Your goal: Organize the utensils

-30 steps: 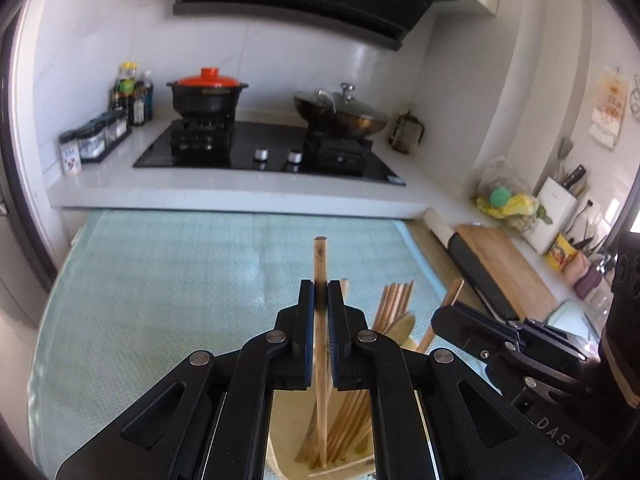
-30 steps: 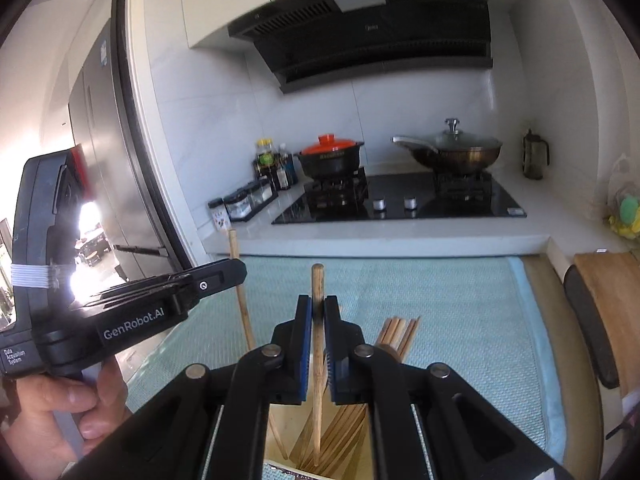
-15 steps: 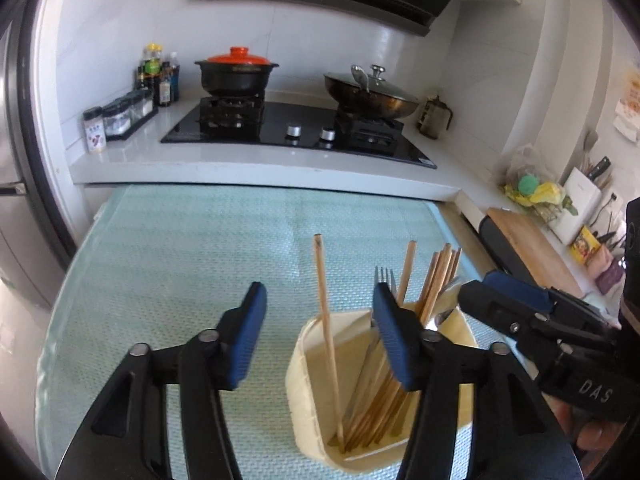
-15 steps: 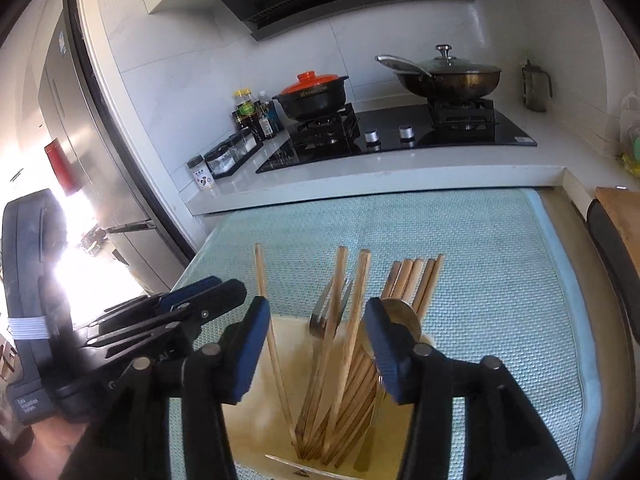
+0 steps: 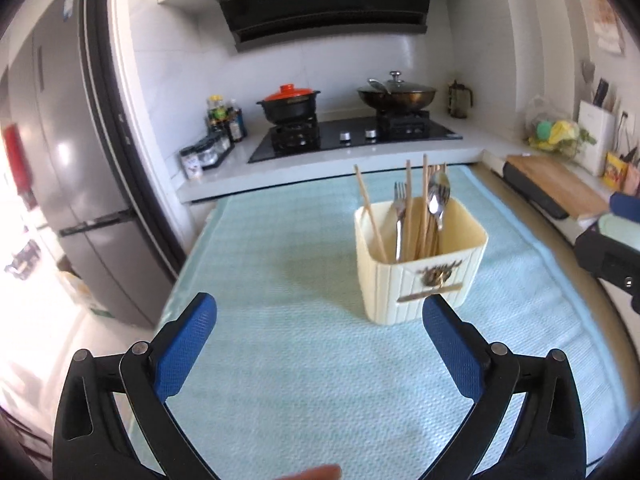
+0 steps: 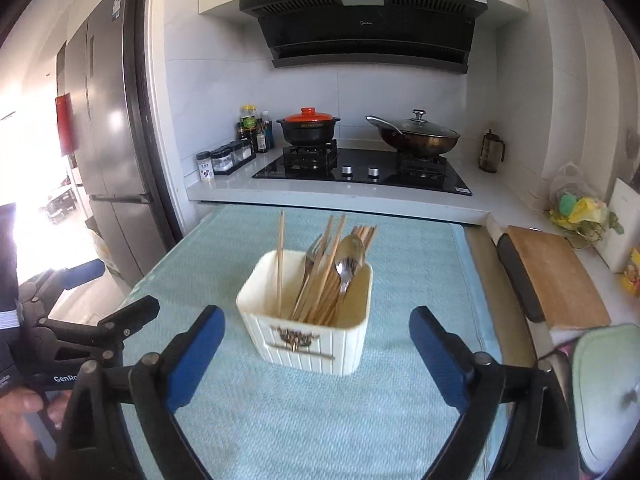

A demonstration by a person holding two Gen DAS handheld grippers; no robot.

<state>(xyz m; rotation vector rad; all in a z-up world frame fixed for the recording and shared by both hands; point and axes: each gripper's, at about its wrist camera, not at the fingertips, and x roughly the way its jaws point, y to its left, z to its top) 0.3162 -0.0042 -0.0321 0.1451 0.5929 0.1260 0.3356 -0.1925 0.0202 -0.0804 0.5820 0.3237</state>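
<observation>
A cream utensil holder stands on the pale green mat; it also shows in the right wrist view. It holds several wooden chopsticks, a fork and a spoon, all upright. The same chopsticks and spoon show in the right wrist view. My left gripper is open and empty, pulled back in front of the holder. My right gripper is open and empty, also in front of it.
A stove with a red-lidded pot and a wok lies behind the mat. Spice jars stand at the left, a fridge beyond. A wooden cutting board lies at the right.
Both grippers let go of their chopsticks into the holder, opened wide and drew back from it. The holder now stands farther ahead in both views.
</observation>
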